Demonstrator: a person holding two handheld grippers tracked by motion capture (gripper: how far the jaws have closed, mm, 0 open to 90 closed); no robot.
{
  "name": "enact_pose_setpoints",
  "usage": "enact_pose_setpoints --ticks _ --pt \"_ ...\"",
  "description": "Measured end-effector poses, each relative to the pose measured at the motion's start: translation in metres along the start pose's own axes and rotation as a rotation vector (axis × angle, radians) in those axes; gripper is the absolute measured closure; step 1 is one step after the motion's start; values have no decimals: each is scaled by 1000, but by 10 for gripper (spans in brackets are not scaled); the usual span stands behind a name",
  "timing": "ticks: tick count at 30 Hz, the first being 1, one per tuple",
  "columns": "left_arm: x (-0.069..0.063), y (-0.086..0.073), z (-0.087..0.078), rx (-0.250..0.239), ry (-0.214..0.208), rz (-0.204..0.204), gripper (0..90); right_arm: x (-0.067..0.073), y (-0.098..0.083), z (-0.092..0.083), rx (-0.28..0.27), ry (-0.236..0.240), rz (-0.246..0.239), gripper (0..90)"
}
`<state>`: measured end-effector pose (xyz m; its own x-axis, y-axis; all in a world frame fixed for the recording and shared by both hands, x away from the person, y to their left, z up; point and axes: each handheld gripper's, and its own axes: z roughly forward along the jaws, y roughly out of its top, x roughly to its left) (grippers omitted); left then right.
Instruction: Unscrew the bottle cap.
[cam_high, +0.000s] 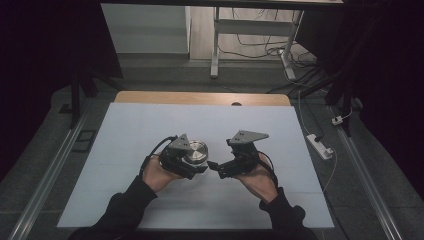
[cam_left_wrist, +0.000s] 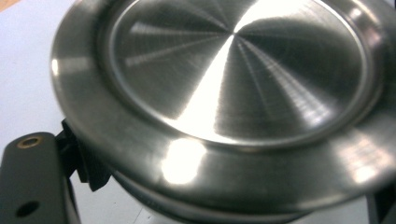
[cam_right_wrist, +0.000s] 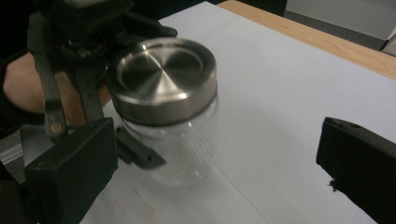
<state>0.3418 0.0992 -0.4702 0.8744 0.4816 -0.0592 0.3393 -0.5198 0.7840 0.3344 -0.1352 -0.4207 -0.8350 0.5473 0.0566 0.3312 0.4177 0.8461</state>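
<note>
A clear glass jar (cam_right_wrist: 182, 144) with a brushed steel lid (cam_right_wrist: 163, 79) stands on the white sheet in the middle of the table. My left gripper (cam_high: 197, 165) comes at it from the left and is shut on the glass just under the lid. One of its fingers (cam_right_wrist: 140, 156) lies against the jar's side. From the left gripper view the lid (cam_left_wrist: 233, 93) sits very close, above a black jaw at the lower left. My right gripper (cam_high: 216, 168) hovers just right of the jar, open, its two jaws wide apart and clear of the glass.
The white sheet (cam_high: 150, 125) covers a wooden table (cam_high: 200, 97) whose far edge shows bare. A white power strip (cam_high: 320, 146) and cables lie on the floor at the right. Metal desk legs (cam_high: 215, 55) stand beyond the table.
</note>
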Motion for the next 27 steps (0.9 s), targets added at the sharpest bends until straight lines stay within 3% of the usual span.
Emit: enact_pose_setpoints --ticks 10,17,27 --pt "-2 0 4 11 9 -3 146 7 16 26 -5 17 -7 0" --pt "-3 1 5 13 12 3 146 14 22 41 3 48 -43 0" --pt "-5 1 6 6 10 -7 146 16 20 51 12 82 -71 128"
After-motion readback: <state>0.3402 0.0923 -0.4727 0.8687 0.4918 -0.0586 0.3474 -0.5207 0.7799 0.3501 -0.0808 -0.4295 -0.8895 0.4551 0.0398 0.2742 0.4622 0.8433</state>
